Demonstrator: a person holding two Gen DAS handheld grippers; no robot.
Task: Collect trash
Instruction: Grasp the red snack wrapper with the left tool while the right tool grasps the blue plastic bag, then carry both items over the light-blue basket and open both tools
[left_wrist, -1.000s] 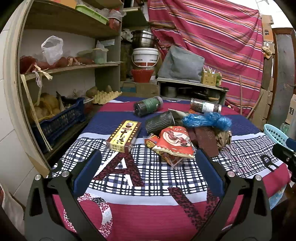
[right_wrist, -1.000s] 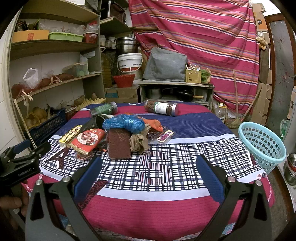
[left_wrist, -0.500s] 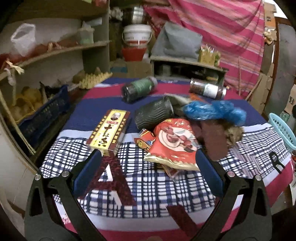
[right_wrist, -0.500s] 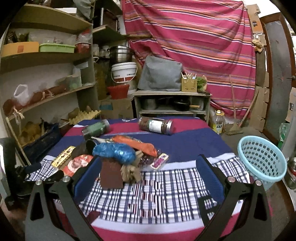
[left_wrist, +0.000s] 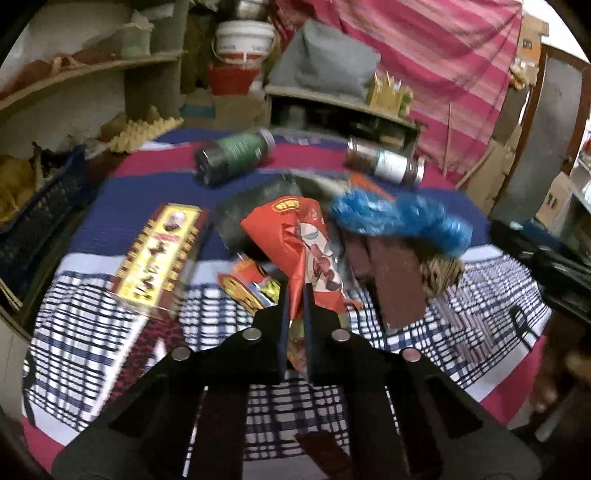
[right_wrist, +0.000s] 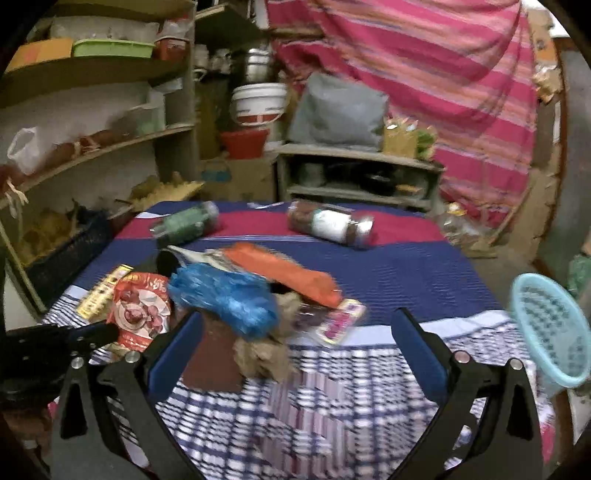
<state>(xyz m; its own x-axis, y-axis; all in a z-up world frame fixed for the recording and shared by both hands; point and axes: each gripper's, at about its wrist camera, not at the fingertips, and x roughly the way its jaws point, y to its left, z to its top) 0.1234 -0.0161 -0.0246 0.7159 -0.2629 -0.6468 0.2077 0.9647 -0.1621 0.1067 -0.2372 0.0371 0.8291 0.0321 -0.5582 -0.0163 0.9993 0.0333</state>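
Desk (right_wrist: 406, 266) draped in checked cloth, trash heaped at centre. Light-blue basket (right_wrist: 550, 328) at right edge, likely the drop point. Right gripper (right_wrist: 295, 354) spread wide, empty. Left gripper (left_wrist: 295, 314) clamped on red snack wrapper (left_wrist: 295, 236), ready for lifting.

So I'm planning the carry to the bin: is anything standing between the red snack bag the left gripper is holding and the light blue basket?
Yes. The pile beside the red snack bag, namely the blue plastic bag and orange wrapper, lies between it and the light blue basket. Lifting over should clear them.
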